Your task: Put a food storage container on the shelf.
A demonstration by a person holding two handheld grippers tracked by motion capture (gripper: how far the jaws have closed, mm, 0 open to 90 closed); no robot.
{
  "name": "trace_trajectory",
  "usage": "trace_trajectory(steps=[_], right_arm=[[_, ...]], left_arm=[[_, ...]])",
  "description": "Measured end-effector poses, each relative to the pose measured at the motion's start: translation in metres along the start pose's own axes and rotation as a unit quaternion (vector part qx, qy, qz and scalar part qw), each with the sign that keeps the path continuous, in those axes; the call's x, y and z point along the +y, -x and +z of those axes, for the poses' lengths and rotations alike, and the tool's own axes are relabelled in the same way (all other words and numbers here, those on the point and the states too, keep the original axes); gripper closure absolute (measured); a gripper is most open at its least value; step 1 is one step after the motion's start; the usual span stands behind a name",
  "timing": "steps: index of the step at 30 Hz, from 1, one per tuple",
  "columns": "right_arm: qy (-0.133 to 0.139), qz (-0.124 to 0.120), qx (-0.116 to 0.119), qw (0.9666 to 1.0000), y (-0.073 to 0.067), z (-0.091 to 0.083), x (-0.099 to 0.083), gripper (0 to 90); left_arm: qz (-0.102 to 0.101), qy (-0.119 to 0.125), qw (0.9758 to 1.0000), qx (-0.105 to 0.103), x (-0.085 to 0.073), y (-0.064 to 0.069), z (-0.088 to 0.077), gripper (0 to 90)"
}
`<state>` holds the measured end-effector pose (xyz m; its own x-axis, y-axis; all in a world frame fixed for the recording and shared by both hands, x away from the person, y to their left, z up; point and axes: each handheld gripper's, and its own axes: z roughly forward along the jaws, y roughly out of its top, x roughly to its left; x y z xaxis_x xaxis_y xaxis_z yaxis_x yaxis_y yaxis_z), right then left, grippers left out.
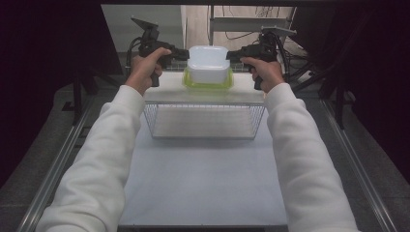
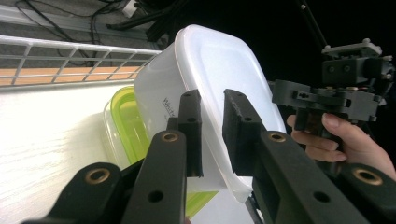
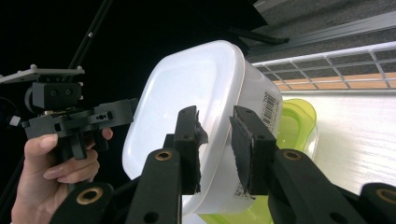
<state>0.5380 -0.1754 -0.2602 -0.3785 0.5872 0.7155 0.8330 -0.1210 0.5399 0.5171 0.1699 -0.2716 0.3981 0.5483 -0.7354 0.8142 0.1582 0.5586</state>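
A white lidded container (image 1: 208, 60) (image 2: 219, 65) (image 3: 187, 84) sits on top of a green-rimmed container (image 1: 209, 85) (image 2: 128, 121) (image 3: 299, 119), which rests on the white top of a wire rack (image 1: 164, 92). My left gripper (image 1: 185, 53) (image 2: 212, 99) comes in from the left, its jaws shut on the white container's lid rim. My right gripper (image 1: 232, 55) (image 3: 215, 114) comes in from the right. The opposite rim lies between its jaws, with a gap showing at the pads. Each gripper view also shows the other hand, holding its gripper beyond the container.
The wire rack (image 1: 203, 121) stands at the far end of a white table (image 1: 203, 179), with a raised wire edge (image 2: 70, 58) behind the containers. Metal rails run down both sides of the table. Cables and frame parts lie behind the rack.
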Motion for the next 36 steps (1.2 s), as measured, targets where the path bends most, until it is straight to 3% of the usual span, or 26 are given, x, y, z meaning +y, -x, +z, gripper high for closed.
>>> trace_trajectory(steps=[5, 8, 9, 10, 12, 16, 19, 20, 22, 31, 36], right_arm=[[0.005, -0.006, -0.005, 1.0000, -0.001, 0.000, -0.001, 69.9], [0.011, -0.014, -0.002, 0.9998, -0.002, -0.001, -0.002, 61.6], [0.011, -0.014, -0.002, 0.9998, -0.002, -0.001, -0.002, 61.6], [0.023, -0.026, 0.003, 0.9994, -0.006, -0.004, -0.003, 55.9], [0.036, -0.044, 0.000, 0.9984, -0.011, -0.009, -0.006, 50.6], [0.052, -0.083, -0.008, 0.9952, -0.017, -0.021, -0.012, 43.8], [0.055, -0.101, -0.011, 0.9933, -0.019, -0.025, -0.015, 41.9], [0.056, -0.119, -0.015, 0.9912, -0.020, -0.030, -0.019, 40.1], [0.055, -0.131, -0.018, 0.9896, -0.020, -0.032, -0.023, 38.9], [0.060, -0.177, -0.018, 0.9822, -0.023, -0.040, -0.039, 31.1], [0.055, -0.205, -0.030, 0.9767, -0.025, -0.046, -0.049, 27.9]], left_arm=[[0.000, 0.001, 1.0000, -0.004, -0.001, -0.001, 0.000, 76.7], [0.013, -0.002, 0.9999, -0.009, -0.004, 0.002, 0.003, 65.9], [0.018, 0.005, 0.9998, -0.012, -0.006, 0.003, 0.003, 65.9], [0.038, 0.014, 0.9992, -0.003, -0.008, 0.007, 0.001, 56.1], [0.061, 0.020, 0.9979, 0.010, -0.012, 0.013, -0.001, 47.9], [0.093, 0.029, 0.9951, 0.016, -0.020, 0.024, -0.008, 37.6], [0.100, 0.037, 0.9942, 0.015, -0.024, 0.027, -0.013, 34.4], [0.104, 0.038, 0.9938, 0.016, -0.026, 0.028, -0.015, 33.4], [0.110, 0.042, 0.9926, 0.026, -0.031, 0.029, -0.021, 32.3], [0.138, 0.047, 0.9888, 0.033, -0.045, 0.032, -0.036, 29.7], [0.167, 0.054, 0.9836, 0.044, -0.059, 0.038, -0.043, 29.4]])
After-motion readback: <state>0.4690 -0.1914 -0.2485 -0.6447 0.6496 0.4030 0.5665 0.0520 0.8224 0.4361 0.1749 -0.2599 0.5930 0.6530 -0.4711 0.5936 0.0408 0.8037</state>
